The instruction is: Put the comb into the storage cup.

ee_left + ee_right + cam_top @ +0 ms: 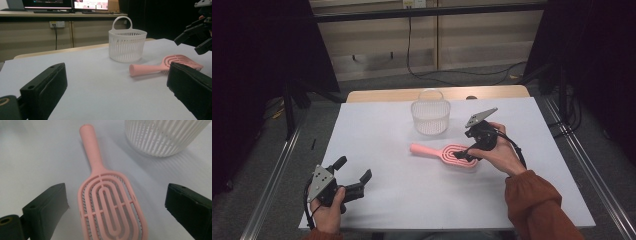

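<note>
Right gripper, fingers spread wide — one on each side of the head of the pink brush, neither touching it. The brush lies flat on the white desk, bristles down, handle pointing toward the white basket, which stands just beyond it. Judged step: grasping the brush, probably for the basket. To do it well, lower until the fingers flank the head's long edges, keep them centred so that closing does not spin the brush, then close firmly; the slotted head is thin, so a low, square grip should hold best. Left gripper rests at the near left of the desk, fingers open and empty, well apart from the brush.
</note>
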`<state>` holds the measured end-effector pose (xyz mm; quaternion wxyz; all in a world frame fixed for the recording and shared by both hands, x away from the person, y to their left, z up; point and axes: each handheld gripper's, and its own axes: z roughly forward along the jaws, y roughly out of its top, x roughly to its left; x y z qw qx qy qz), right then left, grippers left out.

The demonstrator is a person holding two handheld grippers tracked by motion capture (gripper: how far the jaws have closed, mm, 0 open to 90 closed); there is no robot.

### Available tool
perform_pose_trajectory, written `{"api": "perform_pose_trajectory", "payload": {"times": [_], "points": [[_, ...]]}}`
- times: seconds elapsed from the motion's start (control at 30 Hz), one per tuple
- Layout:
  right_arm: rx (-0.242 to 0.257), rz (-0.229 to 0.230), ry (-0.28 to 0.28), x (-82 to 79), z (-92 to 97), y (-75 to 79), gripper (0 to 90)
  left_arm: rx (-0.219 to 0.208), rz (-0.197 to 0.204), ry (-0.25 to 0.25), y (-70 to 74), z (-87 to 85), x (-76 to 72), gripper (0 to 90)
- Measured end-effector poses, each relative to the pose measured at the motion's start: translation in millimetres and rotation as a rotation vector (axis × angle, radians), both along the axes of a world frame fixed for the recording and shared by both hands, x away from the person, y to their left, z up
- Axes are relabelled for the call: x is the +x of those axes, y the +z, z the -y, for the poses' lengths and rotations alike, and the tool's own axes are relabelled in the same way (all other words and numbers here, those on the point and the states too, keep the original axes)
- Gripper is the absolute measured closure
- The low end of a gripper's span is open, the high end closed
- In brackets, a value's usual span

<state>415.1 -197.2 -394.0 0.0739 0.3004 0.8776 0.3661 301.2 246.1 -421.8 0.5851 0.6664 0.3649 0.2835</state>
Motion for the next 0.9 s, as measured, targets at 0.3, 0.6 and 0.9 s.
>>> {"api": "perform_pose_trajectory", "payload": {"times": [0.3,0.6,0.9], "points": [[-0.119,-0.037,0.043,7.0,-7.8,-8.9,5.0,0.009,-0.002,0.001,-0.3,0.1,0.1,3.2],[-0.168,-0.078,0.102,14.3,-20.6,-9.2,5.1,0.006,-0.006,0.001,-0.5,-0.4,0.5,3.2],[-0.23,-0.094,0.131,17.9,-31.6,-11.9,6.6,-0.005,-0.015,-0.004,-1.3,-0.2,1.0,3.2]]}}
